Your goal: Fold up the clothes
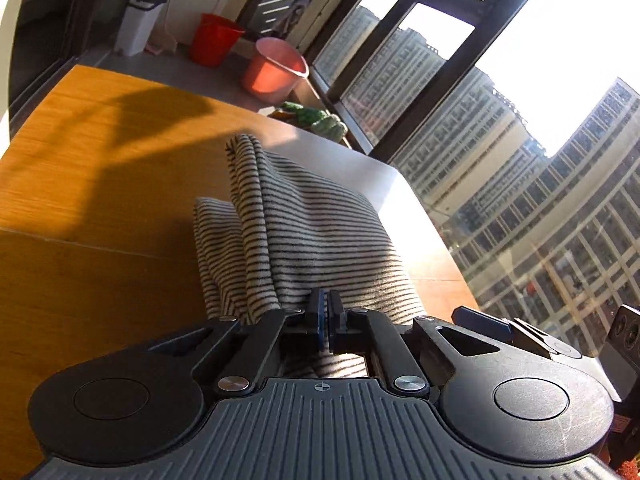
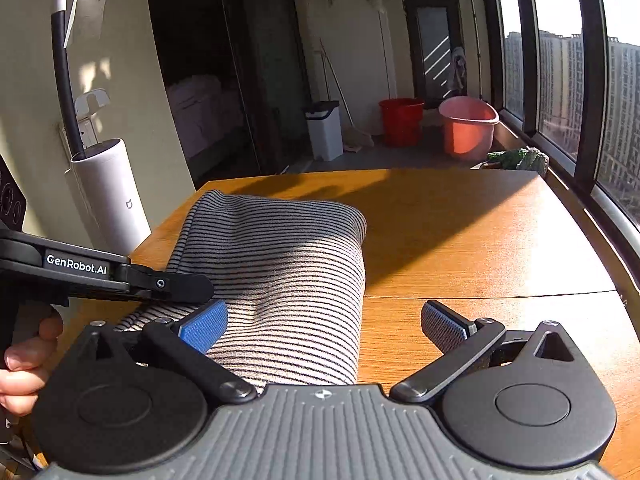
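Observation:
A striped black-and-cream garment (image 2: 276,264) lies folded on the wooden table (image 2: 480,240). In the left wrist view the garment (image 1: 304,232) rises in bunched folds straight ahead. My left gripper (image 1: 325,312) is shut on the garment's near edge. It also shows from the side in the right wrist view (image 2: 200,284), at the garment's left edge. My right gripper (image 2: 324,326) is open, its fingers spread wide low over the near end of the garment, blue left pad (image 2: 204,326) over the cloth, right pad (image 2: 442,326) over bare table.
A red bucket (image 2: 401,120), a pink tub (image 2: 468,128) and a white bin (image 2: 325,130) stand on the floor beyond the table. A white cylinder (image 2: 110,196) stands at the left. Large windows (image 2: 560,72) line the right side. A green plant (image 2: 520,158) sits by the sill.

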The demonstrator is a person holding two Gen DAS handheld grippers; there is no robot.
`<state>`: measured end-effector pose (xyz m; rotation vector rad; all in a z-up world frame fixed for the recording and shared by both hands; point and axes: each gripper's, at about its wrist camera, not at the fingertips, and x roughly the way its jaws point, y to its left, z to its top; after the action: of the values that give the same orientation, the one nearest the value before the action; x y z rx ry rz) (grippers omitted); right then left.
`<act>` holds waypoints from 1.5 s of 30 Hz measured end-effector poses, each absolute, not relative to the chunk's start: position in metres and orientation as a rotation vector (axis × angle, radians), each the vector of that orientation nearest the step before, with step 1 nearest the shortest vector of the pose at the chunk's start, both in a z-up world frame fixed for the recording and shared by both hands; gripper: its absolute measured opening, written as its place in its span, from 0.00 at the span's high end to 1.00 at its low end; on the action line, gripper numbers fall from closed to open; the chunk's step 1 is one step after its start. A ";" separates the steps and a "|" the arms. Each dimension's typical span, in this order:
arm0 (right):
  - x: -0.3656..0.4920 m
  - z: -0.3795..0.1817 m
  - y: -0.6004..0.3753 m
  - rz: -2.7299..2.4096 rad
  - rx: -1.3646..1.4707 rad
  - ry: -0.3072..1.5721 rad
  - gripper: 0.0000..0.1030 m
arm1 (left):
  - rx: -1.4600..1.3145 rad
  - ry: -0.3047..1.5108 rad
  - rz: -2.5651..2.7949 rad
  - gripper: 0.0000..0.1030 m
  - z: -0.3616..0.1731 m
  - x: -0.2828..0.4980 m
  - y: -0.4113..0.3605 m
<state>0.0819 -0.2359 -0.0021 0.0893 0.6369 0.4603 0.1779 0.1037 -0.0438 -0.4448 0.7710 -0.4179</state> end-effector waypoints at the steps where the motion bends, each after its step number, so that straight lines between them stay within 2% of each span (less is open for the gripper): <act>1: 0.081 -0.010 -0.233 0.463 0.088 0.673 0.00 | -0.438 0.769 -0.419 0.96 -0.045 0.179 0.103; 3: 0.080 -0.028 -0.226 0.461 0.082 0.749 0.00 | -0.435 0.769 -0.418 0.96 -0.047 0.180 0.102; 5: 0.076 -0.044 -0.221 0.444 0.080 0.722 0.00 | -0.439 0.771 -0.416 0.96 -0.049 0.182 0.101; 11: 0.073 -0.021 -0.223 0.502 0.067 0.707 0.00 | -0.455 0.766 -0.406 0.95 -0.035 0.167 0.111; 14: 0.071 -0.001 -0.244 0.545 0.124 0.655 0.00 | -0.441 0.749 -0.407 0.63 -0.026 0.153 0.113; 17: 0.087 0.004 -0.258 0.533 0.186 0.661 0.02 | -0.402 0.763 -0.398 0.63 -0.026 0.148 0.110; 18: 0.092 0.003 -0.261 0.526 0.198 0.671 0.09 | -0.381 0.763 -0.389 0.68 -0.026 0.148 0.107; 21: 0.109 -0.015 -0.260 0.537 0.229 0.750 0.19 | -0.335 0.758 -0.367 0.74 -0.026 0.147 0.103; 26: 0.125 -0.033 -0.255 0.595 0.310 0.810 0.22 | -0.373 0.741 -0.342 0.75 -0.018 0.139 0.112; 27: 0.127 -0.033 -0.253 0.594 0.299 0.809 0.22 | -0.377 0.723 -0.334 0.71 -0.015 0.134 0.115; 28: 0.128 -0.033 -0.253 0.598 0.290 0.807 0.22 | -0.376 0.709 -0.323 0.59 -0.011 0.132 0.118; 30: 0.132 -0.031 -0.252 0.606 0.272 0.803 0.22 | -0.359 0.717 -0.304 0.51 -0.011 0.135 0.121; 32: 0.139 -0.028 -0.255 0.615 0.285 0.803 0.19 | -0.340 0.749 -0.292 0.52 -0.018 0.141 0.122; 36: 0.164 -0.019 -0.280 0.554 0.444 0.753 0.20 | -0.364 0.787 -0.318 0.53 -0.036 0.144 0.120; 37: 0.173 -0.020 -0.284 0.542 0.479 0.752 0.22 | -0.369 0.785 -0.319 0.52 -0.038 0.144 0.121; 39: 0.191 -0.022 -0.292 0.518 0.550 0.750 0.39 | -0.372 0.784 -0.321 0.52 -0.041 0.144 0.122; 41: 0.209 -0.032 -0.289 0.528 0.620 0.807 0.40 | -0.353 0.778 -0.322 0.52 -0.042 0.143 0.122; 42: 0.215 -0.036 -0.286 0.540 0.651 0.831 0.49 | -0.341 0.775 -0.320 0.51 -0.042 0.142 0.122; 43: 0.222 -0.039 -0.283 0.552 0.681 0.855 0.51 | -0.330 0.774 -0.317 0.51 -0.042 0.141 0.121; 45: 0.207 -0.020 -0.264 0.582 0.572 0.794 0.51 | -0.312 0.772 -0.312 0.50 -0.042 0.139 0.122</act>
<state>0.2075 -0.2641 -0.0205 0.5719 0.7944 0.5821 0.1387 0.1218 -0.0418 -0.3115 0.7722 -0.3120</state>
